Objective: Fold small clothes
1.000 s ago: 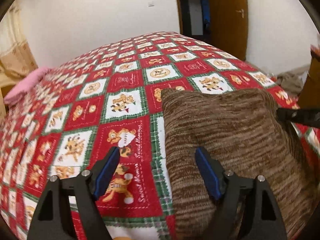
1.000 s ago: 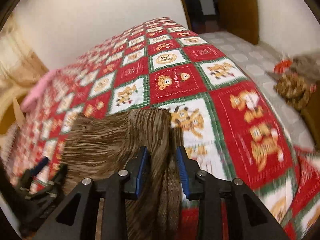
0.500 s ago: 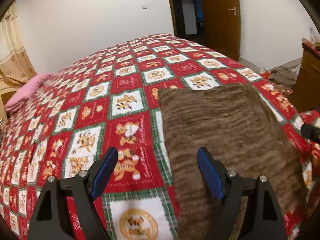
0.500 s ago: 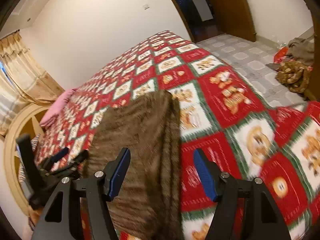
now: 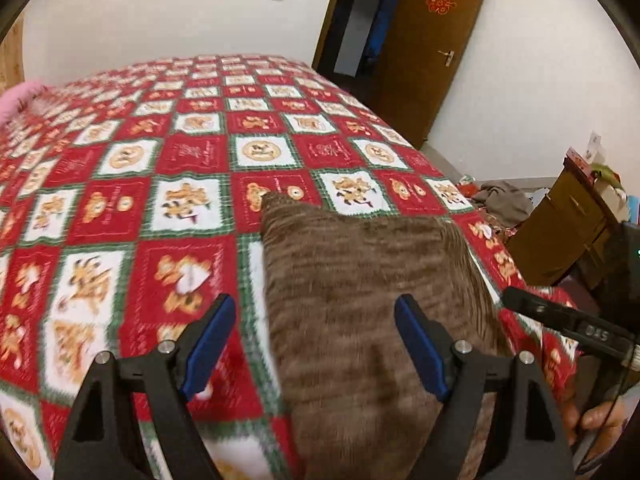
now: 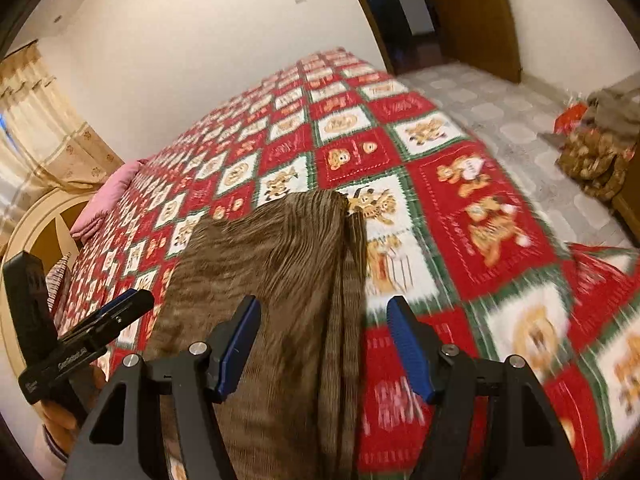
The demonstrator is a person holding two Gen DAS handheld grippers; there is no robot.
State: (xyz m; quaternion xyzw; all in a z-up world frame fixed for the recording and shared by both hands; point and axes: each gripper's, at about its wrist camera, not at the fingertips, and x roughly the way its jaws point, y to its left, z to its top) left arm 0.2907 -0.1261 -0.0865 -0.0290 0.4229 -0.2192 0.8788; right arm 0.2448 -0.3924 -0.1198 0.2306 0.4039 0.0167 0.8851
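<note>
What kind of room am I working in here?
Most likely a home bedroom: a bed under a red patchwork bedspread, a wooden door and a curtained window.

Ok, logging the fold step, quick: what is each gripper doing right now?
Left gripper: open, holding nothing, above the brown striped knit garment.
Right gripper: open, holding nothing.

Black grippers (image 5: 312, 344), blue finger pads (image 6: 240, 344) (silver screws), white-lettered label.
</note>
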